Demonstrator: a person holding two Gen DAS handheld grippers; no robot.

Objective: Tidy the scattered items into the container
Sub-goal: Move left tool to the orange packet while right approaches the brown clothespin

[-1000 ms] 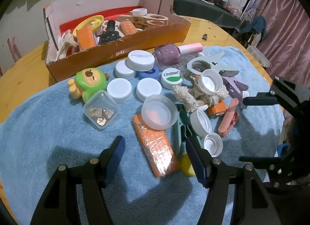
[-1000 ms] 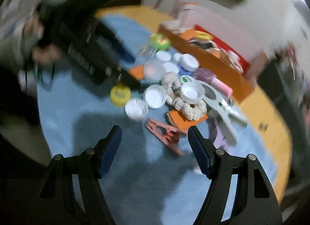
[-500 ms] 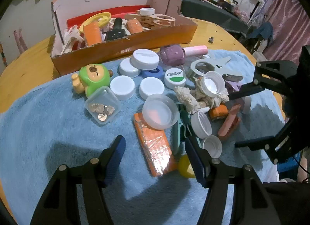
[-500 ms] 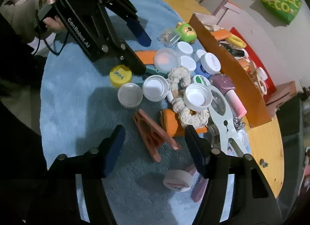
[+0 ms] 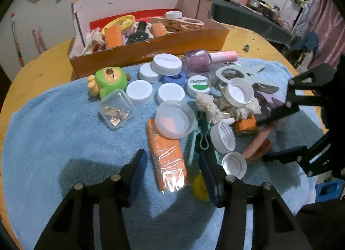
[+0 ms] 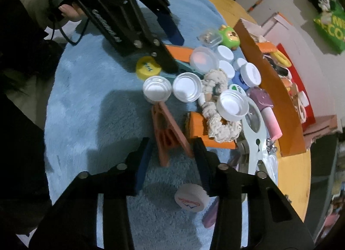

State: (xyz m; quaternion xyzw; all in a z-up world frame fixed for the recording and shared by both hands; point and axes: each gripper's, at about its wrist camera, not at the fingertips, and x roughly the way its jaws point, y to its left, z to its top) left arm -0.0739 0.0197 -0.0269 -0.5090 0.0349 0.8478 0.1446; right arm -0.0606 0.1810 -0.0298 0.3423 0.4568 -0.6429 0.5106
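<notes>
Closing, with the left claw [image 5: 172, 170] straddling the near end of a long orange block wrapped in clear film [image 5: 167, 157], pads not yet pressing on it, block lying flat on a fluffy blue towel [image 5: 54, 133] spread over a round yellow wooden worktop [image 5: 32, 66]. Closing too, with the right claw [image 6: 171, 159] bracketing the near legs of a salmon-pink plastic clothespin [image 6: 166, 133], pads just beside it and not clearly gripping, clothespin lying on the towel. Sitting at the far edge of the towel, an open orange cardboard box [image 5: 151, 52] already holding a yellow ring, orange pieces, a black item and pale wooden shapes. Lying scattered between claws and box: a green bear-faced toy [image 5: 108, 80], a small clear square case with gold bits inside [image 5: 116, 112], several white round bottle caps [image 5: 139, 92], a clear shallow round lid [image 5: 175, 118] resting on the far end of the orange block, a purple nail-polish bottle with a pink cap [image 5: 207, 60], a cream knitted scrunchie [image 5: 215, 105] with an upturned white cap on it, a teal clothespin [image 5: 199, 133], a pale grey large clip [image 5: 239, 73]. Peeking out beside the left claw's right finger, a yellow cap [image 5: 199, 186]. Lying just under the right claw, a white cap with red lettering [image 6: 190, 200].
</notes>
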